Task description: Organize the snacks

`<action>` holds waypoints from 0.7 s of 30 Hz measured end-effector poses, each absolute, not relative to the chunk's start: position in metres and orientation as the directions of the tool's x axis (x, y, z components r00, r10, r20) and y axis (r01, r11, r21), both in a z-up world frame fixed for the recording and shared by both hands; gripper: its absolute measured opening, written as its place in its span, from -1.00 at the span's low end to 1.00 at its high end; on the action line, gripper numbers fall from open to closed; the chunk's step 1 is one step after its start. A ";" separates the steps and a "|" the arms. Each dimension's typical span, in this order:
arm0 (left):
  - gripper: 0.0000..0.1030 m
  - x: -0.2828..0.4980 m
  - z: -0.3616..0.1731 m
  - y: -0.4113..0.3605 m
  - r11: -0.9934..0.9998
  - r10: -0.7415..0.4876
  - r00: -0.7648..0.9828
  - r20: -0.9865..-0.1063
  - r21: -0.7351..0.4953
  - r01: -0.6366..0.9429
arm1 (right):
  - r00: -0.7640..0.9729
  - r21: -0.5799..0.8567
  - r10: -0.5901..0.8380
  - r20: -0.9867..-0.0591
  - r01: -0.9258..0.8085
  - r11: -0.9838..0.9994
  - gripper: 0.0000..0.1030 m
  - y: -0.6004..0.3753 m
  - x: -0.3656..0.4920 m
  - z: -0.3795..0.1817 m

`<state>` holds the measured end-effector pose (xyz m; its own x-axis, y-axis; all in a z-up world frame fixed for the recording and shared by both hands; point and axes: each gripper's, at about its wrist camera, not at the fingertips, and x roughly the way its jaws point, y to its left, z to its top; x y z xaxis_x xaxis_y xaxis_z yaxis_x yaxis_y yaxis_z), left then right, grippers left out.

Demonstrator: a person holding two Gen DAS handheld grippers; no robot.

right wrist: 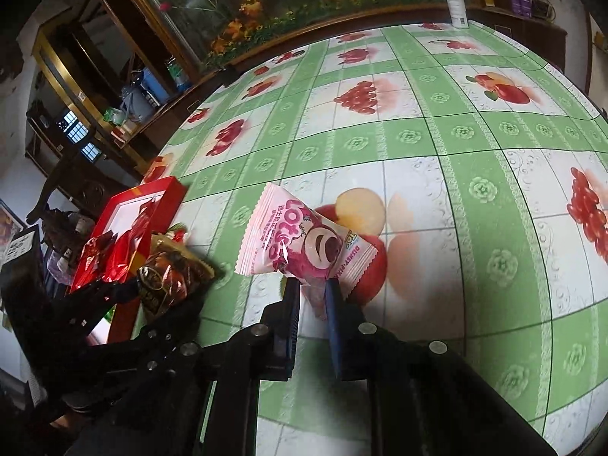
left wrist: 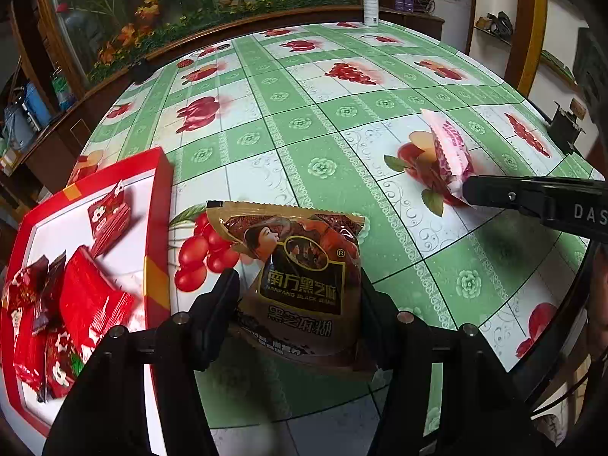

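My left gripper (left wrist: 298,285) is shut on a brown black-sesame packet (left wrist: 300,277) and holds it above the table, just right of a red-rimmed box (left wrist: 157,228). The box holds several red snack packets (left wrist: 87,296). My right gripper (right wrist: 312,288) is shut on the lower edge of a pink Lotso packet (right wrist: 300,239), lifted over the tablecloth. In the left wrist view the pink packet (left wrist: 450,152) and the right gripper's finger (left wrist: 532,199) show at the right. In the right wrist view the brown packet (right wrist: 171,277) and red box (right wrist: 152,205) show at the left.
The table (left wrist: 342,121) has a green-and-white fruit-print cloth. A white spray bottle (left wrist: 370,2) stands at its far edge by a flower-painted cabinet. A small black device (left wrist: 566,125) sits at the right edge. Shelves with clutter stand at the left.
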<state>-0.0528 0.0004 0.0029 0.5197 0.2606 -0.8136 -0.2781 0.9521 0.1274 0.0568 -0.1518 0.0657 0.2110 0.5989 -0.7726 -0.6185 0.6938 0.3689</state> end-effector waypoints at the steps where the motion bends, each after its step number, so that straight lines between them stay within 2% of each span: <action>1: 0.13 -0.054 0.003 0.001 0.952 0.261 0.520 -0.813 0.126 -0.280 | 0.211 0.370 0.601 -0.771 -0.620 0.692 -0.74 -0.152 0.055 0.067; 3: 0.13 -0.057 0.003 0.002 0.952 0.257 0.520 -0.815 0.120 -0.282 | 0.210 0.369 0.602 -0.770 -0.624 0.689 -0.76 -0.152 0.051 0.069; 4: 0.13 -0.058 0.003 0.002 0.951 0.257 0.518 -0.816 0.118 -0.286 | 0.208 0.365 0.602 -0.771 -0.630 0.686 -0.89 -0.152 0.048 0.070; 9: 0.13 -0.061 0.002 0.003 0.950 0.256 0.519 -0.816 0.114 -0.290 | 0.241 0.323 0.586 -0.774 -0.645 0.692 -0.76 -0.155 0.044 0.078; 10: 0.13 -0.061 0.002 0.003 0.950 0.257 0.519 -0.815 0.115 -0.289 | 0.238 0.330 0.591 -0.771 -0.644 0.690 -0.70 -0.156 0.047 0.080; 11: 0.13 -0.061 0.002 0.003 0.950 0.256 0.519 -0.815 0.115 -0.289 | 0.239 0.334 0.593 -0.769 -0.640 0.692 -0.46 -0.156 0.048 0.081; 12: 0.13 -0.061 0.002 0.004 0.950 0.257 0.519 -0.815 0.115 -0.289 | 0.245 0.334 0.592 -0.767 -0.636 0.696 -0.30 -0.156 0.050 0.083; 13: 0.13 -0.061 0.002 0.004 0.950 0.256 0.519 -0.815 0.115 -0.289 | 0.259 0.327 0.595 -0.761 -0.639 0.697 0.01 -0.155 0.052 0.085; 14: 0.13 -0.062 0.002 0.004 0.950 0.256 0.519 -0.815 0.115 -0.289 | 0.268 0.319 0.595 -0.758 -0.644 0.696 0.18 -0.153 0.052 0.087; 19: 0.13 -0.063 0.001 0.003 0.950 0.264 0.518 -0.814 0.126 -0.286 | 0.283 0.275 0.589 -0.757 -0.679 0.680 0.35 -0.127 0.056 0.086; 21: 0.13 -0.062 0.001 0.002 0.950 0.266 0.518 -0.813 0.129 -0.285 | 0.295 0.241 0.562 -0.772 -0.684 0.689 0.36 -0.114 0.057 0.080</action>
<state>-0.0624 0.0020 0.0013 0.5176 0.2661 -0.8131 -0.2851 0.9497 0.1294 0.0568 -0.1135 0.0799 0.2952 0.5623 -0.7724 -0.6835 0.6892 0.2405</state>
